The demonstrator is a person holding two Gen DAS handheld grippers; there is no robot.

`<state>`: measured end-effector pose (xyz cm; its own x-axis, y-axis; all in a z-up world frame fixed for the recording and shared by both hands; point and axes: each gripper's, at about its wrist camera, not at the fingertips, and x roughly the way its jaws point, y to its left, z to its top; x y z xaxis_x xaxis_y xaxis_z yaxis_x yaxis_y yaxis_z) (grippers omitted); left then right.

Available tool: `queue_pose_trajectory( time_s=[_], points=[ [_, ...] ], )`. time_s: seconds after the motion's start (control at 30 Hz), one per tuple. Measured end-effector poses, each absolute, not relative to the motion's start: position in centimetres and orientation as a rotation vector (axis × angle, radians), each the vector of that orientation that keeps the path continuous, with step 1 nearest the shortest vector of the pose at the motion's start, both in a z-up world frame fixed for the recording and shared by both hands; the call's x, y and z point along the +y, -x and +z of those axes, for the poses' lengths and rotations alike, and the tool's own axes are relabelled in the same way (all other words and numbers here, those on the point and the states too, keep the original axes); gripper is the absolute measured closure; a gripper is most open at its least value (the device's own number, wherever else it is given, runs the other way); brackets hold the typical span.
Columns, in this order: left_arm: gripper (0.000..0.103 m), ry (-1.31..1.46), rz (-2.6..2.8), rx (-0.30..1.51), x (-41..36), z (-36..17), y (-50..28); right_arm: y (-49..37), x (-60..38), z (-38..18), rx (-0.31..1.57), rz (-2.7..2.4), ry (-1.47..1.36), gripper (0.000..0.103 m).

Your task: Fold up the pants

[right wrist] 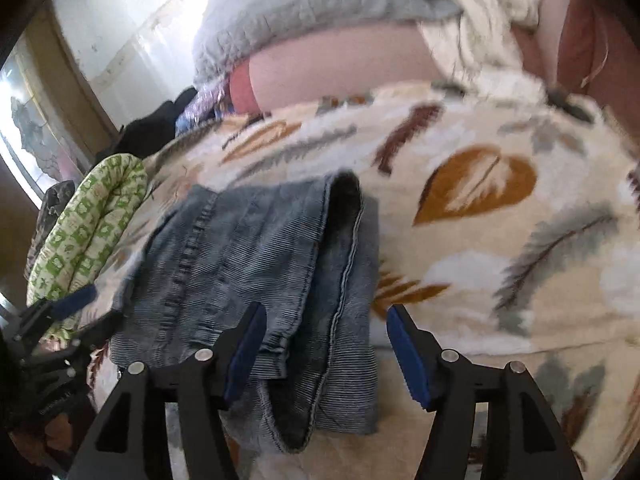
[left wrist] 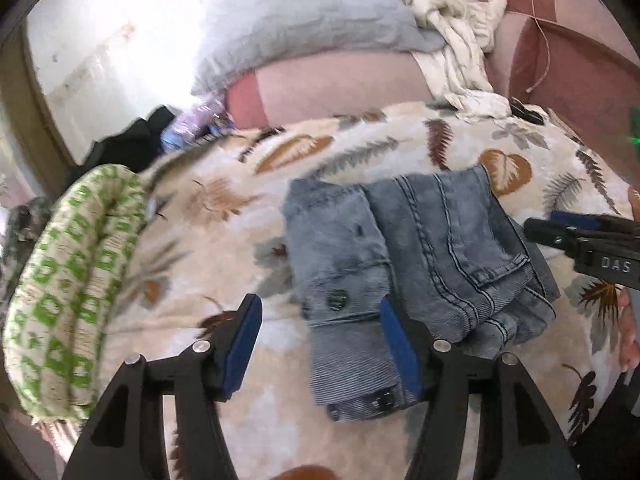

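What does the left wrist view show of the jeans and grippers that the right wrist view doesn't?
Left wrist only: the waistband end of the jeans, with its metal button and a back pocket, and part of a hand at the right edge.

Right wrist only: the open leg hem, dark inside, and a window at the far left.

Both: the folded jeans lying on the leaf-print blanket, the green-patterned cushion, the grey pillow, and each other's gripper. The left gripper and right gripper stand open, with denim between the fingers but unpinched.
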<state>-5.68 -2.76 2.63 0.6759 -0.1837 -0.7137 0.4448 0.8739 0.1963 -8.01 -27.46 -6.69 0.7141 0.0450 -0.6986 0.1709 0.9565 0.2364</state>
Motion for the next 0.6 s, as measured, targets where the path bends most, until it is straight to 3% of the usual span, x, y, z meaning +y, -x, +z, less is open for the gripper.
queue_pose_trajectory(
  time_s=[0.2, 0.3, 0.6],
  points=[
    [0.040, -0.354, -0.299, 0.705, -0.8, 4.3, 6.4, 10.3, -26.1, -4.7, 0.662, -0.091, -0.296, 0.031],
    [0.021, -0.346, -0.274, 0.691, -0.2, 4.6, 6.7, 10.8, -24.5, -4.8, 0.664, -0.094, -0.260, 0.031],
    [0.020, -0.360, -0.247, 0.667, 0.5, 5.0, 7.3, 11.3, -21.4, -5.8, 0.687, -0.072, -0.225, 0.030]
  ],
)
